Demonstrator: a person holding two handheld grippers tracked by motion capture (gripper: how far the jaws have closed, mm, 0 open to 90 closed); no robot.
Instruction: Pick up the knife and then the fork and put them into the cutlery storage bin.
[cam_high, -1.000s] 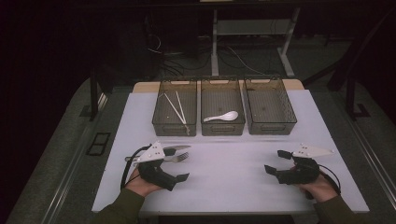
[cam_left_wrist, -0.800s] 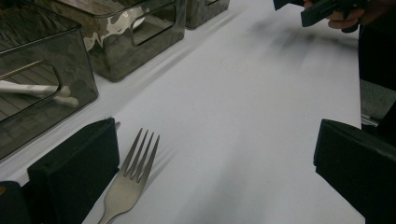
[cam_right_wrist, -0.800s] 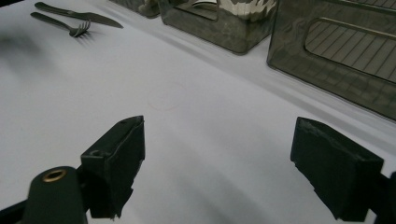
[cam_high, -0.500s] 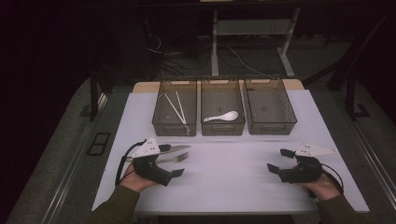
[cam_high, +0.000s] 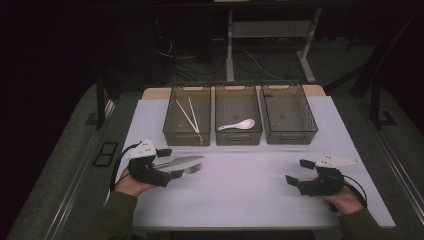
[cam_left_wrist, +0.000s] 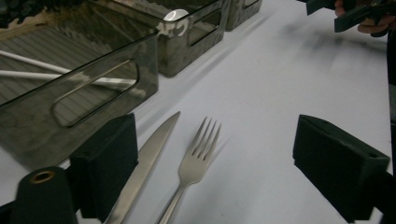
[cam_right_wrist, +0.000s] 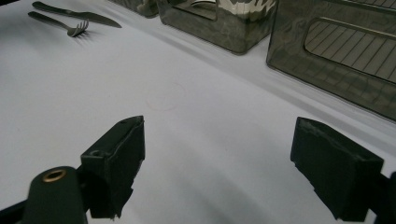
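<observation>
Between the left tool's just-narrowing, still wide jaws lay fork and knife, seemingly ungripped; right tool, at four o'clock, gaped empty.

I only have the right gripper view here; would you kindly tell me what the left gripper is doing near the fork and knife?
Observer: The left gripper has its jaws either side of the fork and the knife, not pressing either; they have just been closing.
Operator: Thanks. What is in the left bin?
Observer: The left bin holds white chopsticks.
Operator: And the right bin?
Observer: The right bin looks empty.
</observation>
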